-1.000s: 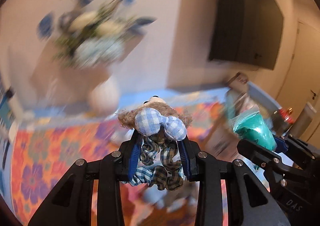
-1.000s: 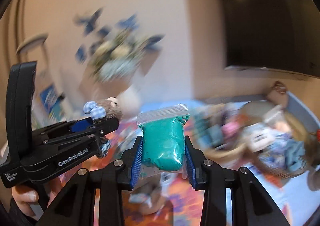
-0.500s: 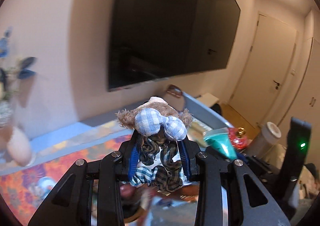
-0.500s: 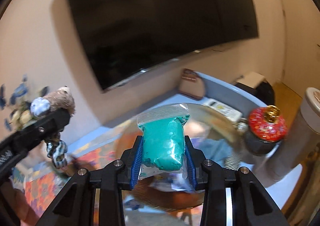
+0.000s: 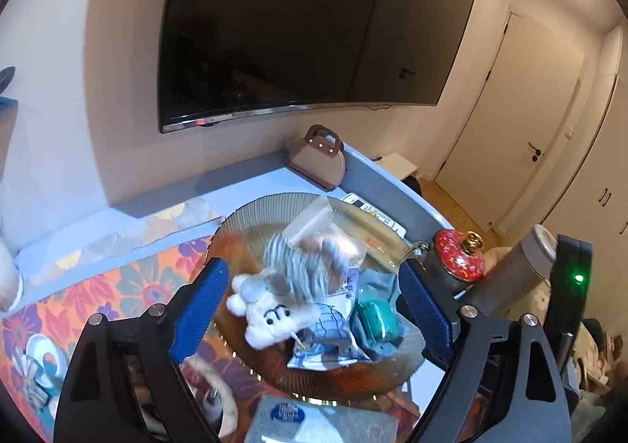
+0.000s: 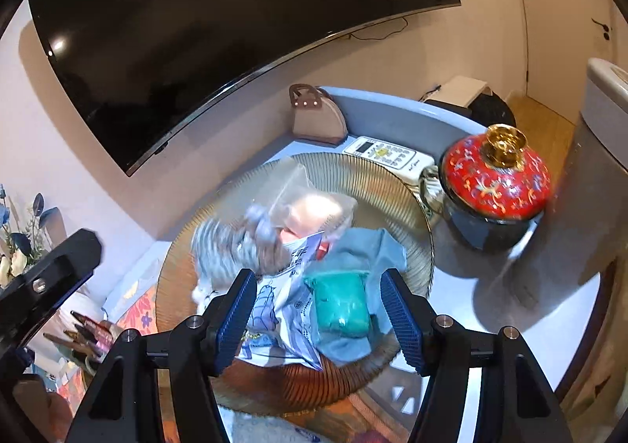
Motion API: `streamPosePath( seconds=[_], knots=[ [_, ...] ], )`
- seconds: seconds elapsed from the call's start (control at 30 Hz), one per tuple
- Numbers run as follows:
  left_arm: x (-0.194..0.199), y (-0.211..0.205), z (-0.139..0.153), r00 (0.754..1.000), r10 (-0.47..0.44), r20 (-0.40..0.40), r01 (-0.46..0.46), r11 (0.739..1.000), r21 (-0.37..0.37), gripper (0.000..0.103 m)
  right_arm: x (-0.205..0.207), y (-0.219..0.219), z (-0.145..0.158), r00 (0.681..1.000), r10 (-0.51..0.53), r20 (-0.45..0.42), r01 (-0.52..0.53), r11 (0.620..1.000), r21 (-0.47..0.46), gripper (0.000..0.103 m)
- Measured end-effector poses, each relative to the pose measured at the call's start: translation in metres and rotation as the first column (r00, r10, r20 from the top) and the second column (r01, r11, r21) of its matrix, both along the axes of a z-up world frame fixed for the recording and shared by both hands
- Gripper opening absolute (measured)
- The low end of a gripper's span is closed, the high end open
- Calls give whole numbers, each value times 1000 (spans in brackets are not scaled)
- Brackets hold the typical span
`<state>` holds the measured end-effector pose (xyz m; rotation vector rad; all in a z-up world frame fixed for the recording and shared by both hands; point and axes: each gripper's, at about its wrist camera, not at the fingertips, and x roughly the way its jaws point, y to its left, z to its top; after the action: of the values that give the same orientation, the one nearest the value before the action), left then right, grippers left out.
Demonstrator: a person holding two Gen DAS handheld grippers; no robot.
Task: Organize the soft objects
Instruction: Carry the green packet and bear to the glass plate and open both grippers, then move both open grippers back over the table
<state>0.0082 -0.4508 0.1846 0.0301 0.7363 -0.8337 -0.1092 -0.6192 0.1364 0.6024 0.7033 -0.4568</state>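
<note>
A wide amber ribbed glass bowl [image 5: 274,207] [image 6: 392,183] holds a pile of soft things. The checked plush bear [image 5: 302,266] [image 6: 231,246] is a motion-blurred shape over the pile. A white plush toy [image 5: 271,317] lies beside it. The teal putty bag [image 5: 376,321] [image 6: 341,305] lies on a grey-blue cloth [image 6: 365,250] in the bowl, next to a printed packet [image 6: 282,321]. My left gripper [image 5: 314,309] is open and empty above the bowl. My right gripper [image 6: 318,317] is open and empty above the teal bag.
A red lidded pot [image 5: 459,254] [image 6: 494,180] stands right of the bowl. A remote [image 6: 388,156] and a brown handbag-shaped object [image 5: 318,160] lie behind it. A tissue pack [image 5: 322,419] sits at the near edge. A floral cloth [image 5: 98,293] covers the table's left.
Both grippers have opened over the bowl. The bear has left the left gripper and the teal bag has left the right gripper; both are now in the bowl.
</note>
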Motion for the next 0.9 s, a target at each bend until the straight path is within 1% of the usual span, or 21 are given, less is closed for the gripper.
streamPosePath(
  seconds=[0.13, 0.27, 0.43, 0.5, 0.57, 0.6, 0.67, 0.7, 0.73, 0.77, 0.8, 0.83, 0.87, 0.9],
  knots=[
    [-16, 18, 7, 1000, -15, 10, 15, 1000, -25, 88, -6, 13, 4, 1000, 23, 3, -23, 1000, 1, 64],
    [-37, 50, 21, 999, -3, 51, 5, 999, -46, 88, -15, 34, 15, 999, 42, 25, -42, 999, -15, 64],
    [-65, 103, 42, 993, 62, 100, -54, 995, -81, 88, -25, 70, 40, 993, 91, 77, -86, 994, -63, 65],
    [-73, 131, 50, 987, 115, 114, -105, 990, -89, 88, -28, 90, 51, 986, 132, 102, -123, 988, -93, 65],
    [-80, 161, 54, 980, 164, 113, -152, 982, -109, 88, -29, 110, 60, 977, 174, 121, -159, 979, -125, 68],
    [-81, 172, 55, 976, 186, 113, -173, 978, -114, 88, -29, 123, 65, 971, 202, 132, -183, 973, -142, 72],
    [-83, 202, 54, 954, 271, 127, -260, 961, -98, 88, -30, 146, 72, 953, 260, 153, -234, 957, -170, 77],
    [-83, 214, 52, 941, 311, 135, -302, 950, -83, 88, -30, 158, 74, 943, 290, 162, -260, 948, -183, 79],
    [-83, 230, 48, 923, 359, 141, -353, 933, -67, 88, -29, 171, 76, 932, 322, 170, -288, 937, -195, 79],
    [-82, 238, 45, 913, 384, 139, -379, 923, -58, 88, -28, 186, 78, 918, 355, 175, -318, 925, -208, 79],
    [-80, 256, 39, 897, 422, 129, -420, 906, -43, 88, -27, 201, 80, 902, 392, 179, -352, 910, -219, 79],
    [-78, 265, 34, 889, 441, 121, -440, 897, -36, 88, -25, 214, 79, 888, 422, 181, -380, 897, -226, 80],
    [-77, 278, 28, 875, 471, 112, -471, 882, -26, 88, -23, 229, 77, 869, 460, 183, -416, 879, -232, 82],
    [-75, 292, 20, 855, 507, 112, -509, 861, -12, 88, -20, 247, 74, 848, 498, 182, -453, 859, -239, 85]
  ],
)
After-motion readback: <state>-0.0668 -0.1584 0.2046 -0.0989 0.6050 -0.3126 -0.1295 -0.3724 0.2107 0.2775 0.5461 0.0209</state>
